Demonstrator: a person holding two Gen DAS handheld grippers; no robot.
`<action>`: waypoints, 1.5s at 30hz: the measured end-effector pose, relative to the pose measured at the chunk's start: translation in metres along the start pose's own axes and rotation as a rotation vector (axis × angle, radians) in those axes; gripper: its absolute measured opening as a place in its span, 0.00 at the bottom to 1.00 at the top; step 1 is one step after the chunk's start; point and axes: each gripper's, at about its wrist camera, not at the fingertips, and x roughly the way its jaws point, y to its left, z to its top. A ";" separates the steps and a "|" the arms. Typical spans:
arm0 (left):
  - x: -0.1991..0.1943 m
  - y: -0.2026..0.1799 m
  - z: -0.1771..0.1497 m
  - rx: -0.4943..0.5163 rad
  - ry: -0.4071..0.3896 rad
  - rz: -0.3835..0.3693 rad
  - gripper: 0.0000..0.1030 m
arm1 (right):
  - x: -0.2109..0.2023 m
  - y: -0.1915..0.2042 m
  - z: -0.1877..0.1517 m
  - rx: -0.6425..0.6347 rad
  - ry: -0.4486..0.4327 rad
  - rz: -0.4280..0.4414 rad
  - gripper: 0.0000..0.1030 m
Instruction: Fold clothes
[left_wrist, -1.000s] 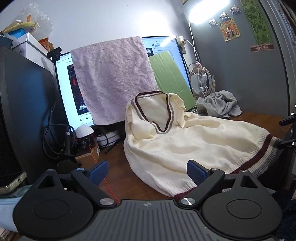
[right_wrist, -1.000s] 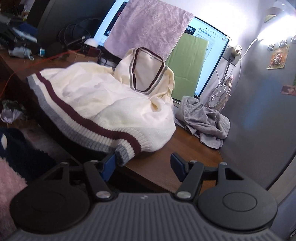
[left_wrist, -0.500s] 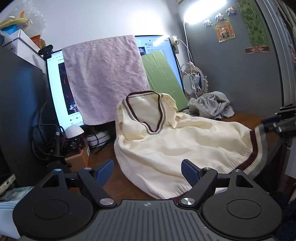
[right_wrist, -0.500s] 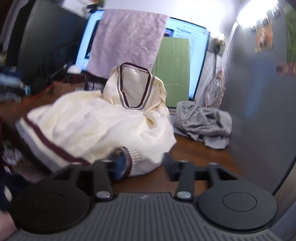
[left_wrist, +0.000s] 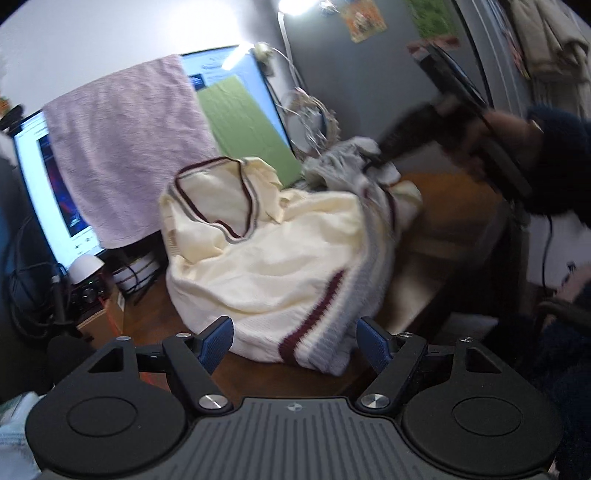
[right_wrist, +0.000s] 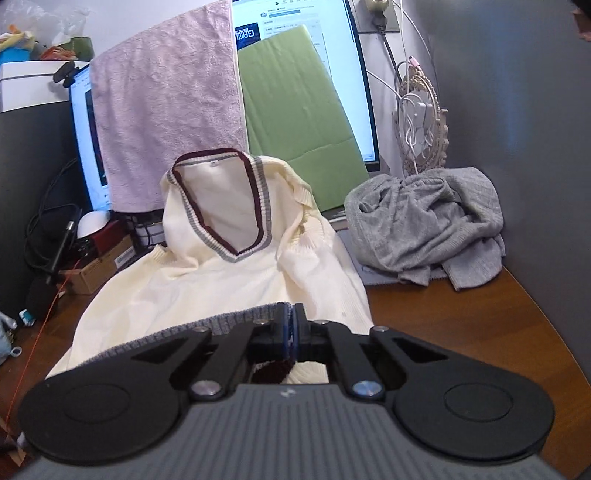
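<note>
A cream V-neck sweater vest (left_wrist: 266, 254) with maroon and grey trim lies on the wooden desk (left_wrist: 454, 206), its collar (right_wrist: 221, 206) propped up against the monitor. My right gripper (right_wrist: 293, 325) is shut on the vest's striped hem (right_wrist: 236, 317) and holds it lifted over the vest's body. In the left wrist view the right gripper (left_wrist: 373, 162) is blurred, above the vest's far right side. My left gripper (left_wrist: 293, 339) is open and empty, just in front of the hem's near corner (left_wrist: 314, 332).
A crumpled grey garment (right_wrist: 424, 236) lies at the back right. A monitor (right_wrist: 306, 74) stands behind, draped with a pink towel (right_wrist: 166, 122) and a green sheet (right_wrist: 299, 110). Cables, a small white lamp (right_wrist: 92, 221) and boxes crowd the left.
My right gripper has shut on the hem's right corner and carried it up and back over the vest. My left gripper has moved closer to the hem, still open.
</note>
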 end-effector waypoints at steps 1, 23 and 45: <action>0.004 -0.002 0.000 0.001 0.012 0.001 0.72 | 0.004 0.001 0.004 0.000 -0.005 -0.004 0.02; 0.027 0.013 0.010 -0.412 0.070 0.081 0.35 | 0.000 -0.022 0.010 0.079 -0.048 -0.032 0.03; 0.013 0.011 0.005 -0.454 0.041 0.202 0.13 | -0.032 -0.015 -0.028 0.038 -0.029 -0.027 0.04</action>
